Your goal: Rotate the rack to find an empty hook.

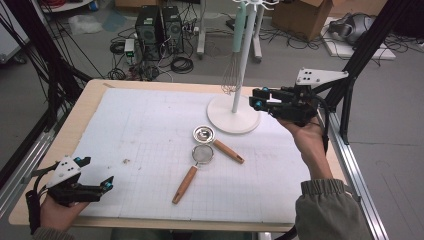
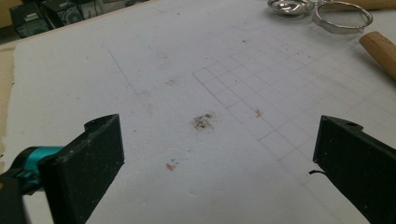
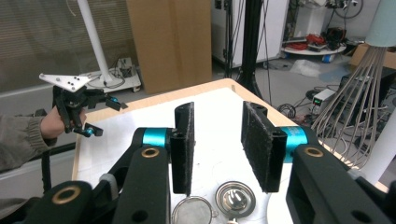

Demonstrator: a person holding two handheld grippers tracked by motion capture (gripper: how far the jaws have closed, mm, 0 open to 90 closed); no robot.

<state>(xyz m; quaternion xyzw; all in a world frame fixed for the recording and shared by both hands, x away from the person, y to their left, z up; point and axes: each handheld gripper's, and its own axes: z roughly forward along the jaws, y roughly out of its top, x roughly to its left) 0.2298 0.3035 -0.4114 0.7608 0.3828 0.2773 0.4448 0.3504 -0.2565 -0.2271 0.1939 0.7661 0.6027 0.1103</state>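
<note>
A white stand (image 1: 233,116) at the back right of the mat carries a hanging whisk (image 1: 231,75) with a teal handle. In front of it lie a small metal ladle (image 1: 204,133) and a mesh strainer (image 1: 203,153), both with wooden handles. My right gripper (image 1: 258,98) hovers just right of the stand, open, with nothing between its jaws; from its own view, the ladle (image 3: 236,198) and strainer (image 3: 191,211) lie below it. My left gripper (image 1: 96,173) rests open near the front left corner, empty. Its jaws stand wide apart (image 2: 218,140) over the bare mat.
A white gridded mat (image 1: 150,125) covers the wooden table (image 1: 87,92). The whisk's wires (image 3: 355,121) hang close at the right of the right gripper view. Black frame posts (image 1: 365,45) rise beside the table's right edge. Computers and cables sit on the floor behind.
</note>
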